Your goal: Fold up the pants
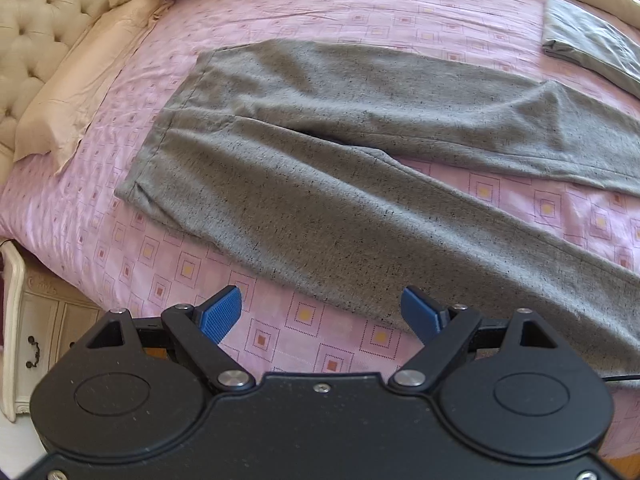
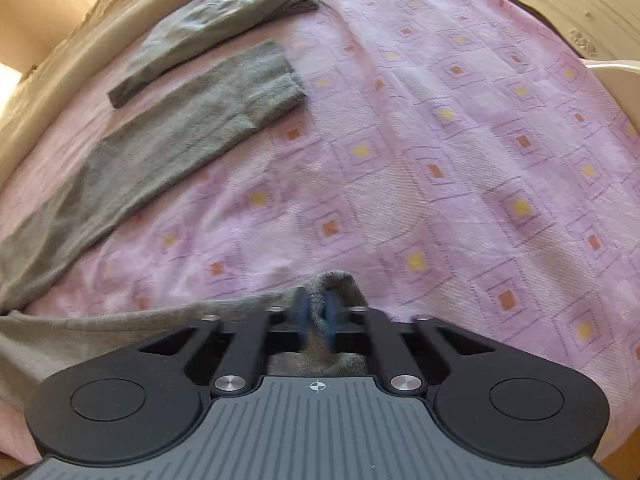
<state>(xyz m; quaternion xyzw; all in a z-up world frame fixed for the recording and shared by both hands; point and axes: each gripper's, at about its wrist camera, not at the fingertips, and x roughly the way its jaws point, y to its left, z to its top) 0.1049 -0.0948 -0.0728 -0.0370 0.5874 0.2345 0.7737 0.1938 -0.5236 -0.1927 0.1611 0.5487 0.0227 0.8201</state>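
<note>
Grey speckled pants (image 1: 328, 152) lie spread flat on the pink patterned bedspread (image 1: 304, 12), waistband toward the pillows at left, two legs running right. My left gripper (image 1: 322, 312) is open with blue pads, hovering just over the near leg's lower edge, holding nothing. My right gripper (image 2: 316, 312) is shut on the near pant leg's cuff (image 2: 336, 284), lifting it slightly off the bed. The far pant leg (image 2: 192, 136) lies flat at upper left in the right wrist view.
A folded grey-green garment (image 1: 588, 44) lies at the far right of the bed, also seen in the right wrist view (image 2: 208, 24). Beige pillows (image 1: 80, 80) and a tufted headboard (image 1: 36, 20) are at left. A white nightstand (image 1: 36, 340) stands beside the bed.
</note>
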